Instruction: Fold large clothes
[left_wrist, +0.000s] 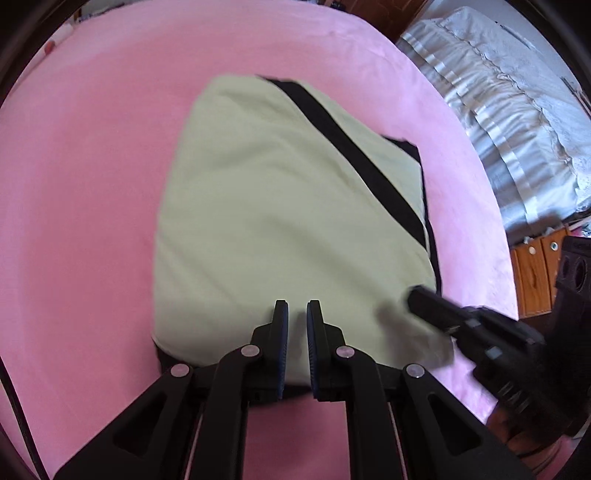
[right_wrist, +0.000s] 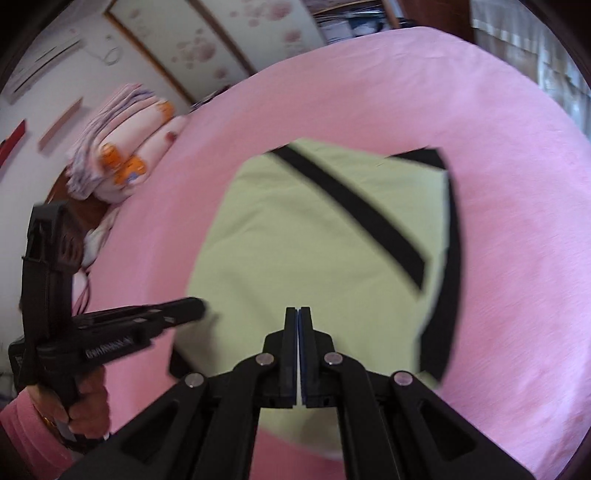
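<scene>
The garment (left_wrist: 280, 206) lies on the pink bed (left_wrist: 85, 184) as a compact pale-green rectangle with black trim, so folding looks nearly done, while left tongs (left_wrist: 297, 314) and right tongs (right_wrist: 297, 317) hover over its near edge, clenched and empty.

Both my wrist cameras look steeply down along their fingers, close over the folded pale-green garment (left_wrist: 280, 206) on the pink bedsheet (left_wrist: 81, 221). Left view faces from its near-left edge, right view (right_wrist: 317, 251) from near-right, probably; blur. Both share the garment.
</scene>
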